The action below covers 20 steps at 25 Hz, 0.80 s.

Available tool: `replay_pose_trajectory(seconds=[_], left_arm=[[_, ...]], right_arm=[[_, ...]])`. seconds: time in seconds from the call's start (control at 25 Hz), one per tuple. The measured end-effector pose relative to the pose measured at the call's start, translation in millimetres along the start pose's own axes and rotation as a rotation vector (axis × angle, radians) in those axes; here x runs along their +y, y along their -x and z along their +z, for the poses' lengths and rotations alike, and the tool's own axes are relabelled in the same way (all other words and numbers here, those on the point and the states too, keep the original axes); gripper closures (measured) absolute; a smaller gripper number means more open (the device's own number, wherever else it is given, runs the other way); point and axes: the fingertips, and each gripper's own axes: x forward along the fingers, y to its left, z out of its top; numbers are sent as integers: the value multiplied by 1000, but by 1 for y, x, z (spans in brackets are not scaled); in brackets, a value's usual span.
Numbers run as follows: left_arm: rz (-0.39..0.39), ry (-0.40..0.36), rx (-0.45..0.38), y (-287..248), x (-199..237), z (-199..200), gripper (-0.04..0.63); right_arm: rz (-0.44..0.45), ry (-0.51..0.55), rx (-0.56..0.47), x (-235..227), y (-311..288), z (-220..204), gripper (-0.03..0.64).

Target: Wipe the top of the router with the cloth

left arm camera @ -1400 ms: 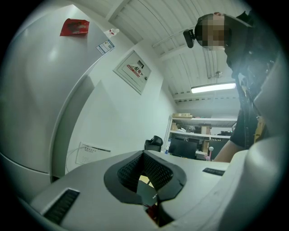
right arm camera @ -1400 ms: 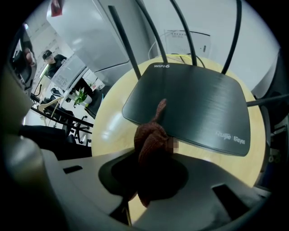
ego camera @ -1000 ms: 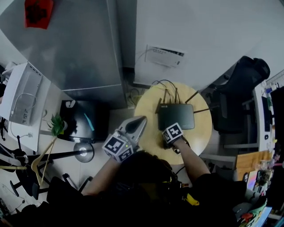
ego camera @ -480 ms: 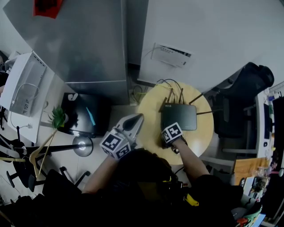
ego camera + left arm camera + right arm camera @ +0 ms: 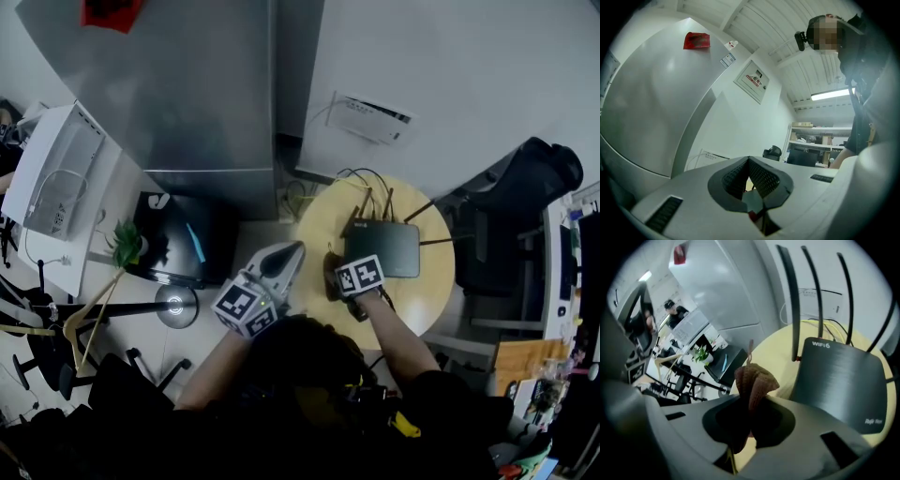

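Observation:
A black router with several antennas lies on a round wooden table. My right gripper is shut on a brown cloth, held over the table just left of the router. In the head view the cloth shows as a dark lump ahead of the marker cube. My left gripper hangs off the table's left side, tilted upward, its jaws closed together with nothing between them.
Cables run from the router's back toward the wall. A grey metal cabinet stands behind the table. A black office chair is at the right. A black case, a plant and a stand sit at the left.
My right gripper has shifted left with the cloth, off the router's near left corner to the table beside it. The left gripper has hardly moved.

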Motion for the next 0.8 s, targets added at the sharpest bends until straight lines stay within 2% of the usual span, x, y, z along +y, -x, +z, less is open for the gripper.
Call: replay_pose_trajectory(seconds=[0.2, 0.28, 0.44, 0.64, 0.8], left_arm=[[8, 11, 14, 8, 7, -2, 603], [10, 12, 19, 11, 10, -3, 603], [12, 14, 36, 19, 18, -3, 603], [1, 21, 64, 22, 28, -3, 603], [-37, 12, 112, 21, 28, -6, 603]], right_arm=[[25, -414, -189, -20, 2, 35, 553], [-2, -542, -232, -33, 0, 45, 552], [-123, -709, -263, -52, -3, 49, 554], [-194, -1020, -375, -59, -4, 44, 555], [-262, -1091, -428, -57, -5, 34, 555]])
